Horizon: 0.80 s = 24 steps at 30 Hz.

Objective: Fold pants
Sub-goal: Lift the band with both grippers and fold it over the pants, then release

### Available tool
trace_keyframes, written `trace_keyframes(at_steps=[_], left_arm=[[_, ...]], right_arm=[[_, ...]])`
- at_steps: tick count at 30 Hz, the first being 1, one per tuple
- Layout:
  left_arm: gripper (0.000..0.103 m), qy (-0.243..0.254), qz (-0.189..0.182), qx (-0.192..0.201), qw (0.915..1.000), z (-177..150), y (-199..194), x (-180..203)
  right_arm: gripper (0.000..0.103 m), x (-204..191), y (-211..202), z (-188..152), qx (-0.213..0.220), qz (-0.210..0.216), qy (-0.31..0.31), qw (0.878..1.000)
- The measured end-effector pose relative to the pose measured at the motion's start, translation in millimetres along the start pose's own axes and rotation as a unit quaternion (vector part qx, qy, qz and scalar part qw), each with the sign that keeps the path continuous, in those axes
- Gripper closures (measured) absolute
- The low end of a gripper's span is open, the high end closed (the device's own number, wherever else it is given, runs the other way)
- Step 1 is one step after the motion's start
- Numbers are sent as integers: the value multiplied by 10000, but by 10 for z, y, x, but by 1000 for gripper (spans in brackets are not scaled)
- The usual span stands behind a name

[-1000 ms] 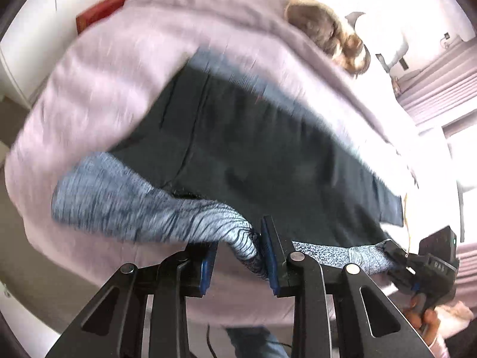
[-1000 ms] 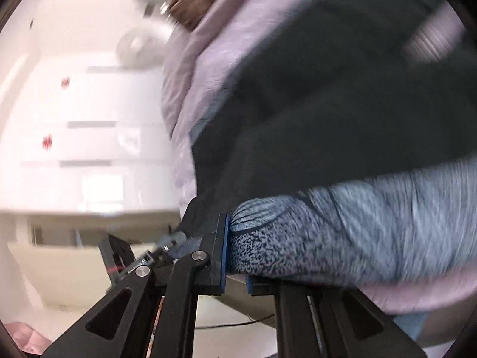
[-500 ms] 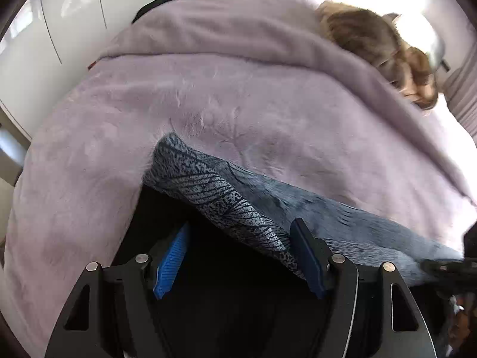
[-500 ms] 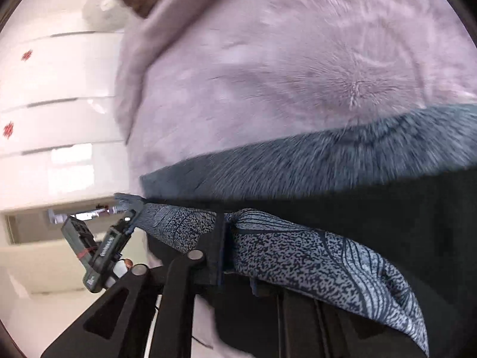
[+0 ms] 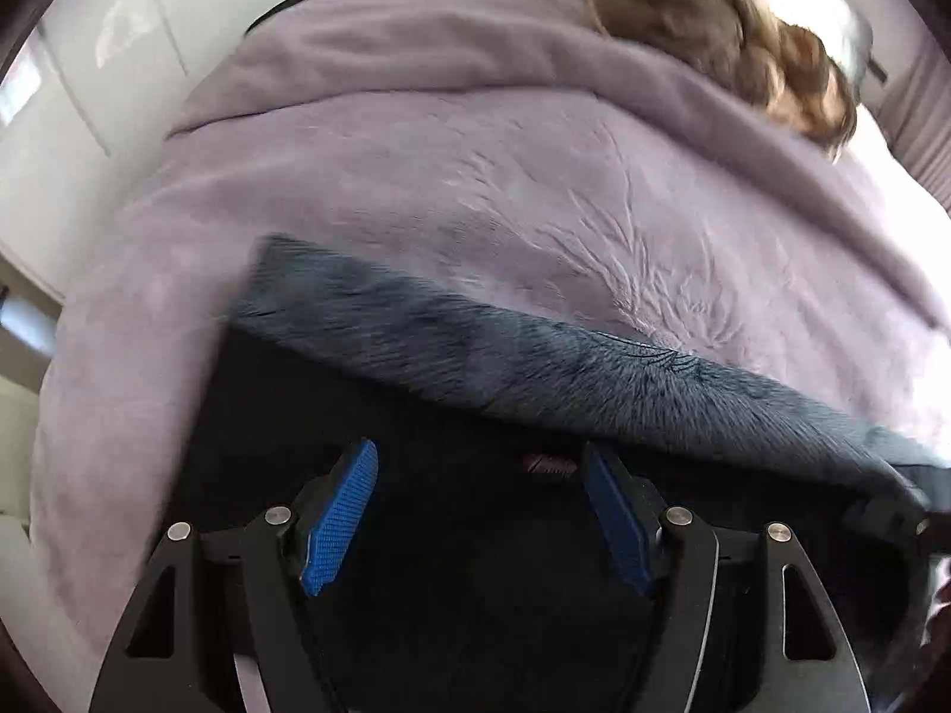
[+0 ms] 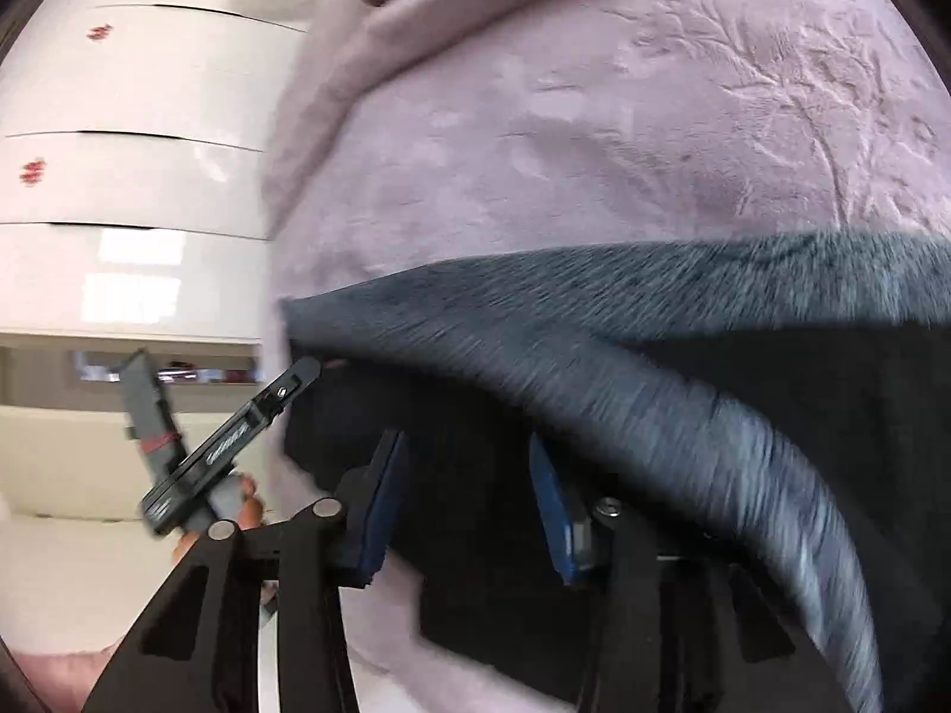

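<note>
Dark pants (image 5: 535, 368) lie folded on a lilac blanket (image 5: 452, 178). Above them, the left gripper (image 5: 478, 511) hangs open and empty; the right gripper (image 6: 469, 505), just opening, holds nothing.

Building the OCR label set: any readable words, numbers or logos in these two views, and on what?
None can be read.
White lettering on the black body of the left tongs, seen from the right wrist: too blurred.
Small pinkish tag on the black and grey patterned pants: too blurred.
Red marks on the white drawers: shapeless blurs.
</note>
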<state>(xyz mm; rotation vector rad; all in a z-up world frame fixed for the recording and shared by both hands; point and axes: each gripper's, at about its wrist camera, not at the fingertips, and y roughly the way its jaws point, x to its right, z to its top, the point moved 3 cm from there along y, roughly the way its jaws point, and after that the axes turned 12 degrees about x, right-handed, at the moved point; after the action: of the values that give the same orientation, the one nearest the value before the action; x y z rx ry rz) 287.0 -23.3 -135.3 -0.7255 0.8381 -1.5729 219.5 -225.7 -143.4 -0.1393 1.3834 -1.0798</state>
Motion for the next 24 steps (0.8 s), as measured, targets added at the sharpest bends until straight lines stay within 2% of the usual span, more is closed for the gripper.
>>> trace_keyframes(at_steps=[2, 5, 7, 8, 10, 13, 16, 18, 21, 24], left_arm=[[30, 12, 151, 102, 9998, 85, 106, 57], [30, -195, 213, 9, 9996, 247, 38, 47], [30, -5, 165, 108, 9998, 273, -205, 120], [30, 126, 133, 105, 9998, 260, -289, 186], [30, 382, -63, 5, 9993, 139, -515, 370], [30, 585, -595, -345, 9959, -204, -790, 807], [30, 745, -1168, -602, 9885, -540, -936, 1278], [30, 932, -1417, -761, 9826, -733, -962, 1601], [30, 1301, -1599, -849, 9748, -940, -910, 1993], [30, 1867, -1377, -800, 9694, -1136, -759, 2204]], right_arm=[[62, 106, -31, 147, 400, -65, 61, 9992], [60, 264, -369, 261, 933, 260, 754, 9924], [52, 296, -700, 211, 1102, 270, 736, 9908], [44, 325, -899, 154, 1148, 157, 613, 9914], [40, 464, -1290, -19, 1168, 102, 600, 9913], [40, 940, -1814, -364, 1085, 4, 1102, 9880], [40, 1273, -2292, -984, 1169, -177, 1693, 9784], [40, 1480, -2640, -1424, 1253, -461, 2024, 9702], [40, 1794, -2855, -2028, 1327, -996, 2511, 9536], [40, 2041, -3108, -2584, 1630, -1239, 3118, 9278]])
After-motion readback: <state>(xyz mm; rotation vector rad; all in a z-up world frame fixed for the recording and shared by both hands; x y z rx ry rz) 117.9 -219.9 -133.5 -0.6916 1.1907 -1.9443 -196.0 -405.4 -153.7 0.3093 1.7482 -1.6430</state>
